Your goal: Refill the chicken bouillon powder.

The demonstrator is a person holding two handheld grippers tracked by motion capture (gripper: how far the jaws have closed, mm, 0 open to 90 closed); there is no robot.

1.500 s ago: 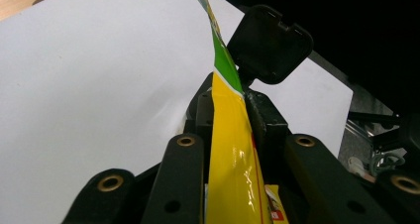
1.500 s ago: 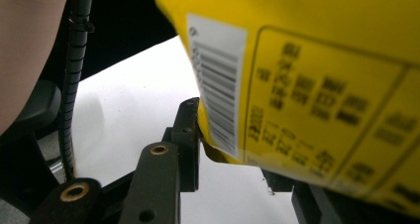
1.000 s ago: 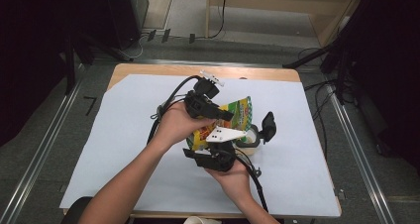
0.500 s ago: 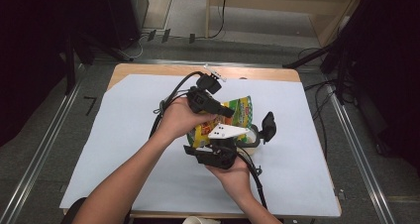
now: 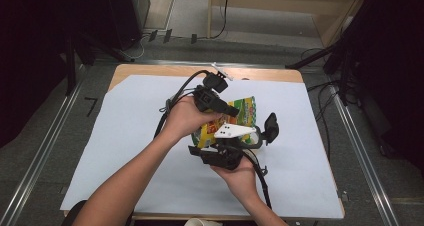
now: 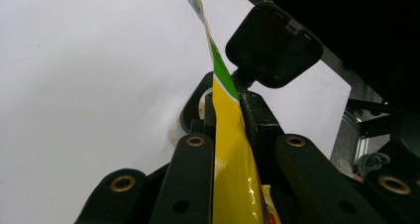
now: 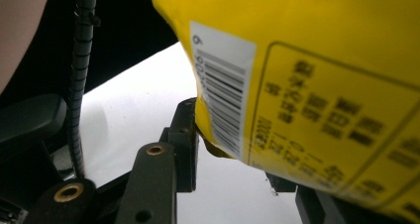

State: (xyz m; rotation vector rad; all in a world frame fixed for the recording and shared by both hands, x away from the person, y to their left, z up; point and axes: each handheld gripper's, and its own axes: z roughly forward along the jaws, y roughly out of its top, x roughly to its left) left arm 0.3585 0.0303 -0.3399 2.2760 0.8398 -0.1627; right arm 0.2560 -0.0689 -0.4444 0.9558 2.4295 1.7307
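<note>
Gripping the yellow snack bag [image 5: 240, 117] above the white-covered table [image 5: 125, 136], your left tool [image 6: 225, 115] clamps its far edge and your right tool [image 7: 233, 154] its near edge; the bag's length runs between them.

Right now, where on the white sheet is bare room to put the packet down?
The white sheet is bare left of the forearm and along its right edge. The middle is crowded: both grippers hold the yellow packet there.
</note>
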